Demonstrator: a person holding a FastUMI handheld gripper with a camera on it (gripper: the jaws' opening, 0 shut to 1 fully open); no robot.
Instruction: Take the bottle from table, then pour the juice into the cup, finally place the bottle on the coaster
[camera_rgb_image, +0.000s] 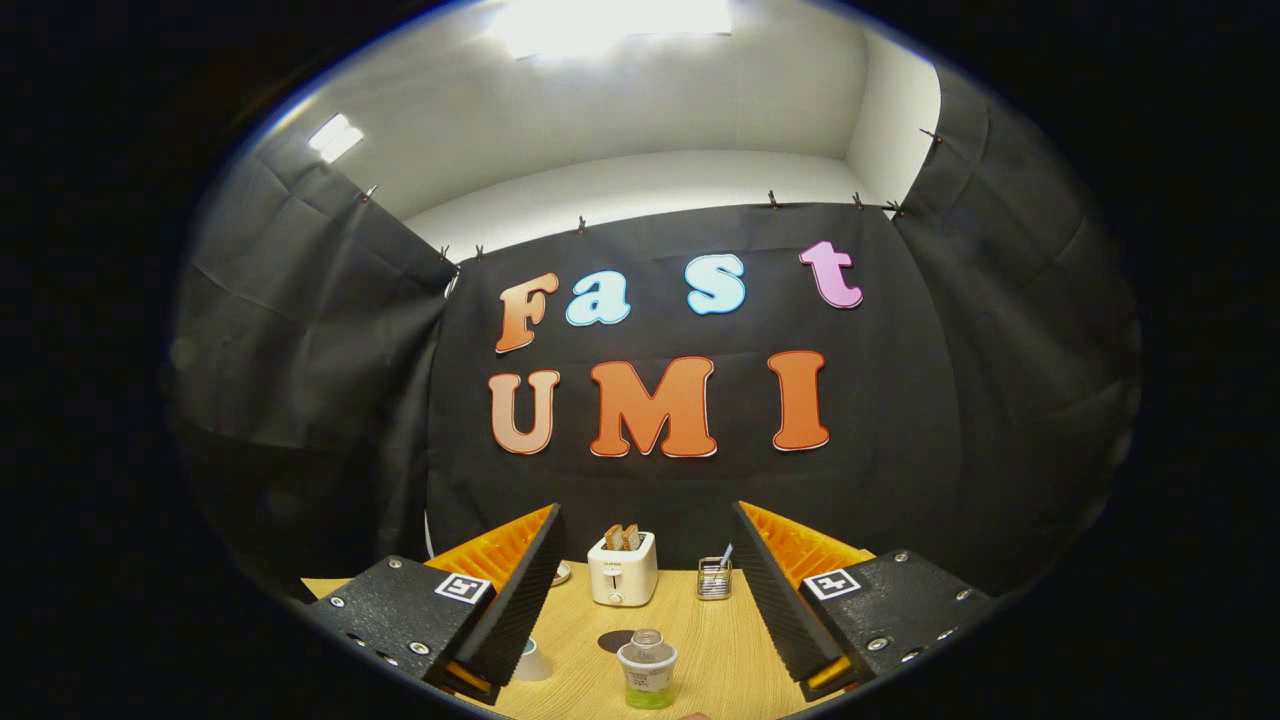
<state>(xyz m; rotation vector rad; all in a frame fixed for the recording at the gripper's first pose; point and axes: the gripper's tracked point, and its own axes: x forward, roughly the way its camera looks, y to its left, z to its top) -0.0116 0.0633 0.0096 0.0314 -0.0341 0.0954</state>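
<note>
A small clear bottle (647, 676) with green juice at its bottom and no cap stands upright on the wooden table (700, 640), between my two fingers and a little below them. My gripper (648, 590) is open wide, with nothing held between the fingers. A dark round coaster (615, 640) lies flat on the table just behind the bottle to its left. A pale cup (530, 662) sits by the left finger, partly hidden by it.
A white toaster (622, 568) with two bread slices stands at the back of the table. A small wire holder (714, 578) with utensils is to its right. A small round object (561, 573) peeks out behind the left finger.
</note>
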